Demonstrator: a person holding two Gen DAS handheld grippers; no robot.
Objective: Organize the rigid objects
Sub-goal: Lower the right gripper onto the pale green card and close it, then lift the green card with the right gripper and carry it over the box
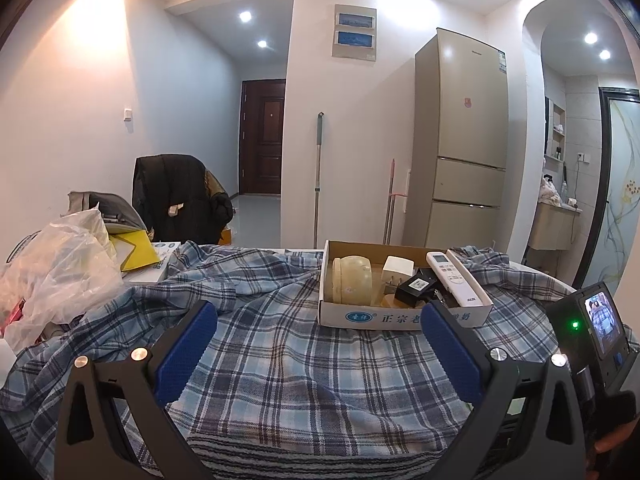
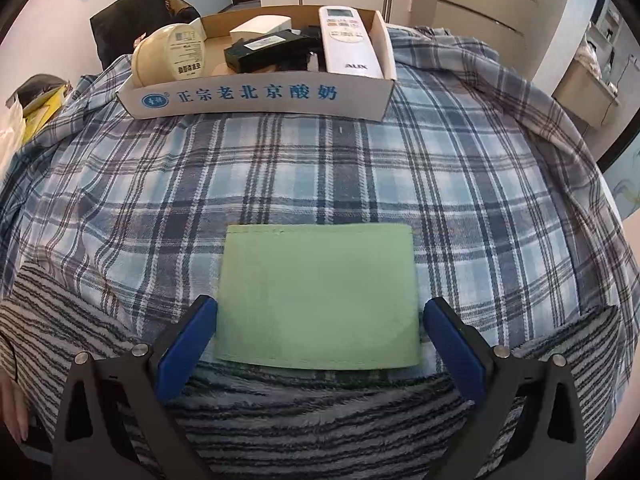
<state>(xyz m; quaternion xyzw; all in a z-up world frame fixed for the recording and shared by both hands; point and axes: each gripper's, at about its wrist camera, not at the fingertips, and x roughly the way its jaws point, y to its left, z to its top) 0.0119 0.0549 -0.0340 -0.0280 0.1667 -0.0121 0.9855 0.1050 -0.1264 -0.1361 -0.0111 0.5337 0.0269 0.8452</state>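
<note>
Right gripper (image 2: 320, 322) spread wide, nothing pinched; its blue pads flank the near end of a green flat card (image 2: 318, 296), the left pad just beside the card's edge, contact not certain. The card lies flat on the plaid cloth (image 2: 460, 184), at 6 o'clock from the cardboard tray (image 2: 256, 98).

Left gripper (image 1: 320, 322) also spread, empty, aimed toward the tray at 1 o'clock.

Judgement: the card is the next piece to box. It is thin and flat, so tilt one pad under an edge, or pinch across its width low against the cloth, without catching fabric. Free floor space in the tray looks scarce.

Count in tray: one cream round container (image 2: 170, 54), one white block (image 2: 260, 24), one black adapter (image 2: 268, 52), one white remote (image 2: 348, 40). Outside: one card.
</note>
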